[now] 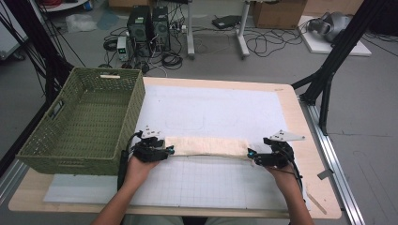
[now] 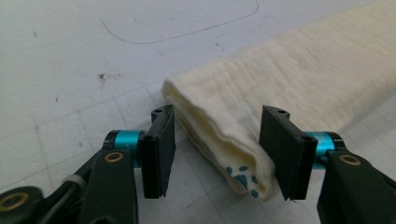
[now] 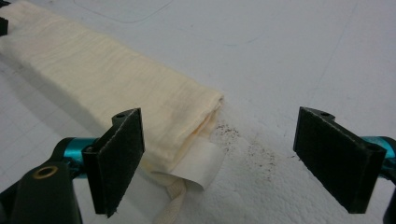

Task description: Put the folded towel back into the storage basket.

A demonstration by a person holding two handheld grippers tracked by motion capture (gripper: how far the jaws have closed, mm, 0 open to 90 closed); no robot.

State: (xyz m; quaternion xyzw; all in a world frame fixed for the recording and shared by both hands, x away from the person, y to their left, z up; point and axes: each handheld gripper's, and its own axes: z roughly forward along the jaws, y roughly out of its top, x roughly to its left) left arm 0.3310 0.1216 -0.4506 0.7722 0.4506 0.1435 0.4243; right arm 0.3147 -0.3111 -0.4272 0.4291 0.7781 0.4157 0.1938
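**Risk of a partial grip on the folded cloth**

High view: the folded cloth [image 1: 206, 146] lay lengthwise on the bench [image 1: 309, 136], between the left claw [image 1: 170, 150] and right claw [image 1: 250, 155], beside the basket [image 1: 82, 122].

Left gripper view: the left claw [image 2: 217, 140] was spread around the cloth end [image 2: 224, 135], not pressing. Closing could have caught only some layers, which would likely have unfolded.

Right gripper view: the right claw [image 3: 219, 158] stood wide; the label [image 3: 198, 163] and cord [image 3: 173, 205] might have snagged.

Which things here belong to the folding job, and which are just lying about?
In the job:
- folded cream cloth
- left tongs, around the cloth's end
- right tongs, open at its other end
- white mat

Lying about:
- green basket
- wooden stick
- floor computers
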